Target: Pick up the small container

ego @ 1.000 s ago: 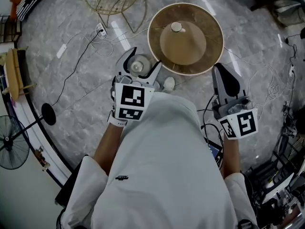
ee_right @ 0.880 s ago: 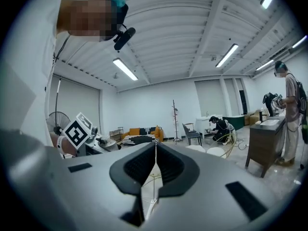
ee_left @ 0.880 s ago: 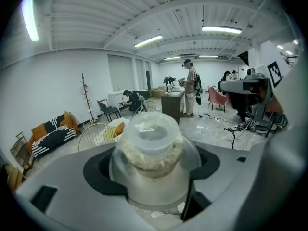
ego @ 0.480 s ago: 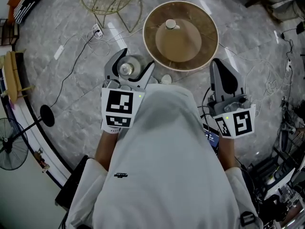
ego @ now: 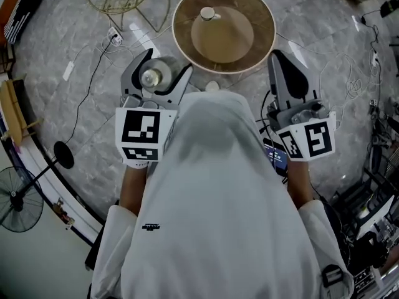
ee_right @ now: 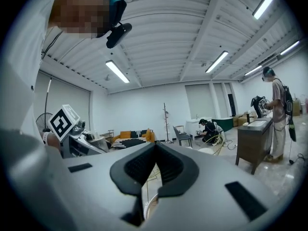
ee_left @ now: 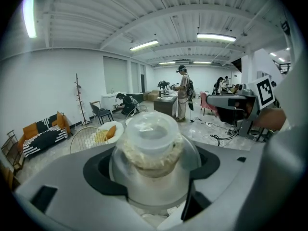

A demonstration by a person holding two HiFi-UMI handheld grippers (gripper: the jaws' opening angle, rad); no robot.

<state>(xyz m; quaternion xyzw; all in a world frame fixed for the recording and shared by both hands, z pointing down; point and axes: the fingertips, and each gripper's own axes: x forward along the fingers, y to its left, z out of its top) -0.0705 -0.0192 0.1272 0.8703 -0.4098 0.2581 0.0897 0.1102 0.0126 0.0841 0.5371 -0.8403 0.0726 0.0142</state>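
Left tongs (ee_left: 151, 170): clamped on the container (ee_left: 151, 146), one pad on each side of its clear body. It sits upright with the lid up. There is a pale, fibrous-looking band under the lid; I can't tell what it is.

Head view: the container hangs over the floor (ego: 50, 55), just beside the rim of the round worktop (ego: 262, 39) and not resting on it.

Right tongs (ee_right: 153, 170): together with nothing between them, held off to the worktop's right.

Step, as I judge it: the grasp is made and the container is off any surface, so the pick-up is close to complete.

Next move calls for a steady squeeze and a level container while I carry it clear of the worktop edge.

Risk: the thin plastic wall may flex or slip if the pressure eases.
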